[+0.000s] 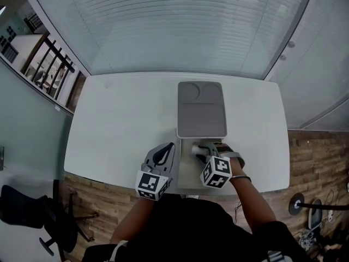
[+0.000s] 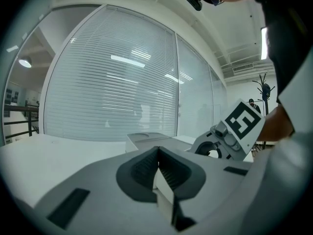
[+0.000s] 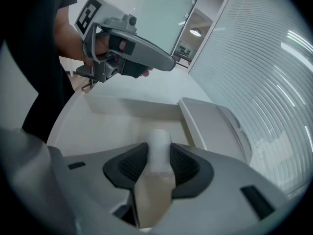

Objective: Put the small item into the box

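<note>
**What We See Around the Work**

Under the fingers [image 1: 161, 155] we see a wide white rectangular table [image 1: 120, 124]. Beyond them hang pale horizontal window blinds [image 1: 180, 21]. Behind and left of the fingers, a black office chair [image 1: 27, 212] stands on the brown wood-plank floor [image 1: 311, 157]. Far left runs a dark railing [image 1: 49, 64].

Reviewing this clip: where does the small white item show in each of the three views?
Head view: small white item below centre, in the right gripper.
Left gripper view: not in it.
Right gripper view: the item bottom centre, between the jaws.
Shared landmark: the window blinds.
</note>
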A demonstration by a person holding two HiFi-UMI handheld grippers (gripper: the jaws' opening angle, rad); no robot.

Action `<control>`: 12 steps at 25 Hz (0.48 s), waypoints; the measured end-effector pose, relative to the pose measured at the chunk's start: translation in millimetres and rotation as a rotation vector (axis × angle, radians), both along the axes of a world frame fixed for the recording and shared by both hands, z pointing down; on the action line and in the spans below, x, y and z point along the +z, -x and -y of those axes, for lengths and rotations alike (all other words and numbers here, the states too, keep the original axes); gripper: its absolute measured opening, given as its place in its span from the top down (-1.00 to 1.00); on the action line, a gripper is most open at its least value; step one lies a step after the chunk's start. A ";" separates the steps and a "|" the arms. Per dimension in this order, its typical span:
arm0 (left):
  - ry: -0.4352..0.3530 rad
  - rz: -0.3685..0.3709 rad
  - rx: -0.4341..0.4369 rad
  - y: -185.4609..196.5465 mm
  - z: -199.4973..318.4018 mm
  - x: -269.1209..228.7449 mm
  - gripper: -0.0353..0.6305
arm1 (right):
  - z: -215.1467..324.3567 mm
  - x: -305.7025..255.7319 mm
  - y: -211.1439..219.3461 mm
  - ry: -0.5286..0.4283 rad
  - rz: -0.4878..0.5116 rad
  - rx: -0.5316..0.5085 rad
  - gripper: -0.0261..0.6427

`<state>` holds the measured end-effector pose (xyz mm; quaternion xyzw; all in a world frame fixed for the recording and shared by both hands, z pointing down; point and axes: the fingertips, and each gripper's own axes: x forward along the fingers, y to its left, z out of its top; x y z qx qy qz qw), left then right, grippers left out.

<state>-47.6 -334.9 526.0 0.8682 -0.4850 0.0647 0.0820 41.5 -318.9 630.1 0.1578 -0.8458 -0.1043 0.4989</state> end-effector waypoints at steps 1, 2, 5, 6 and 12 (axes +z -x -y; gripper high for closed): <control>0.002 -0.003 0.001 -0.4 -0.6 0.5 0.85 | 0.3 0.3 0.8 0.001 -0.007 -0.001 0.46; 0.005 -0.005 0.003 -0.6 -1.3 1.6 0.85 | 0.7 0.4 1.8 0.001 -0.011 -0.001 0.46; 0.013 -0.013 0.005 -2.0 -4.6 5.8 0.85 | 0.7 2.2 2.8 -0.005 -0.025 -0.007 0.44; 0.014 -0.014 0.005 -2.7 -5.7 6.4 0.85 | -0.1 2.5 2.7 -0.008 -0.028 -0.011 0.42; 0.005 -0.014 0.003 0.8 -5.7 2.4 0.85 | -4.5 -15.1 9.0 -0.027 0.028 -0.001 0.28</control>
